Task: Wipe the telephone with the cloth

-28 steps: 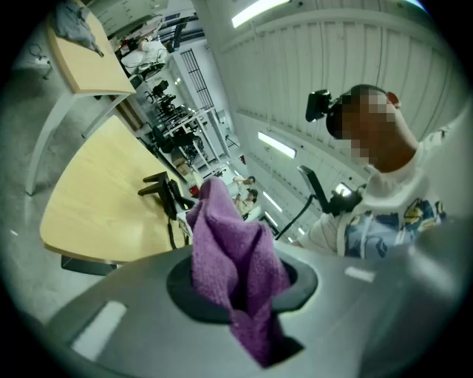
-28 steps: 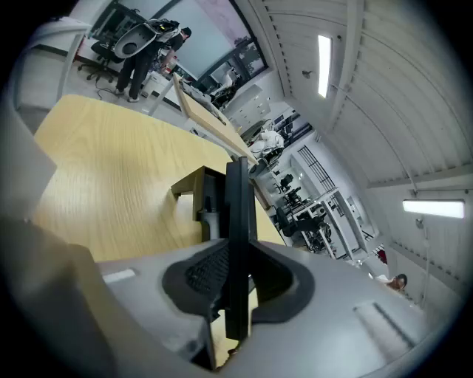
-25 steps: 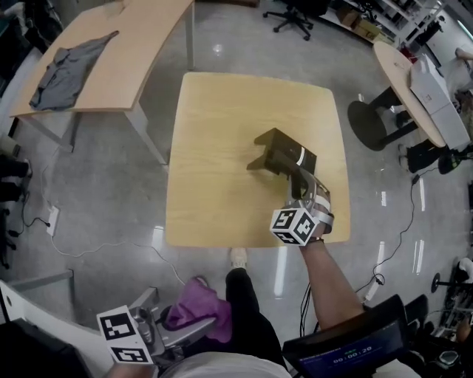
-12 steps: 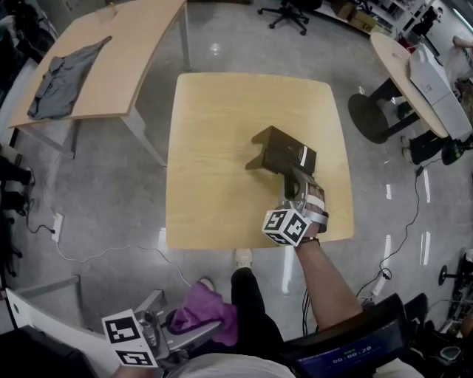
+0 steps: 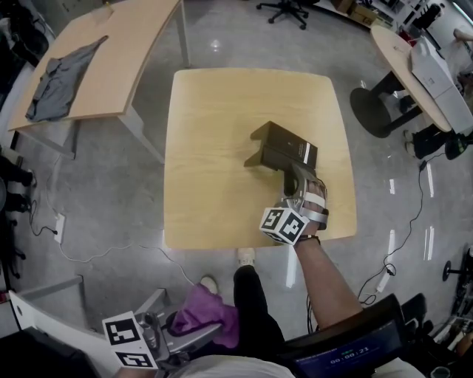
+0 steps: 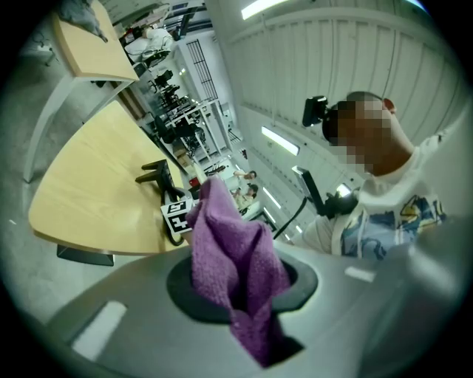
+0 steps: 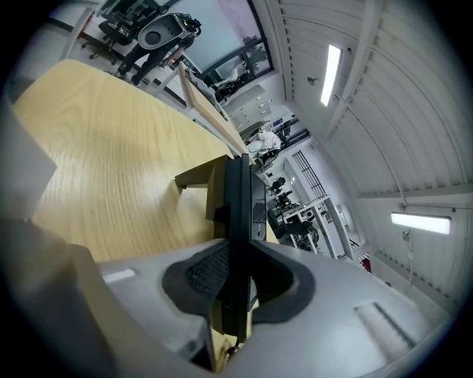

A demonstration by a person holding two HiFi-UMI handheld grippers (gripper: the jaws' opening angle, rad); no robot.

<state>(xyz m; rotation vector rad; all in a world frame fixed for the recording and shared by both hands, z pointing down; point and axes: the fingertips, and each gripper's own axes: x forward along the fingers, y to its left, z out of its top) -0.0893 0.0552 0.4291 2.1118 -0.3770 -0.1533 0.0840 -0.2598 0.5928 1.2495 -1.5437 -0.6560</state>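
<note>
A dark telephone (image 5: 284,151) stands on the square wooden table (image 5: 214,133), right of its middle. My right gripper (image 5: 297,179) reaches in from the table's near edge and is shut on the telephone's near end. In the right gripper view the black body of the telephone (image 7: 238,207) runs straight between the pads of the right gripper (image 7: 233,284). My left gripper (image 5: 174,334) hangs low at the bottom left, off the table and beside the person's leg. It is shut on a purple cloth (image 5: 208,314). The bunched cloth (image 6: 233,255) stands up out of the left gripper (image 6: 238,299).
A second wooden table at the upper left carries a grey garment (image 5: 59,70). A curved table (image 5: 414,74) with white equipment stands at the right, an office chair (image 5: 290,11) at the top. Cables lie on the shiny floor. A small screen (image 5: 347,356) sits at the bottom right.
Both grips are unchanged. The left gripper and cloth sit slightly lower in the head view, which has shifted a little.
</note>
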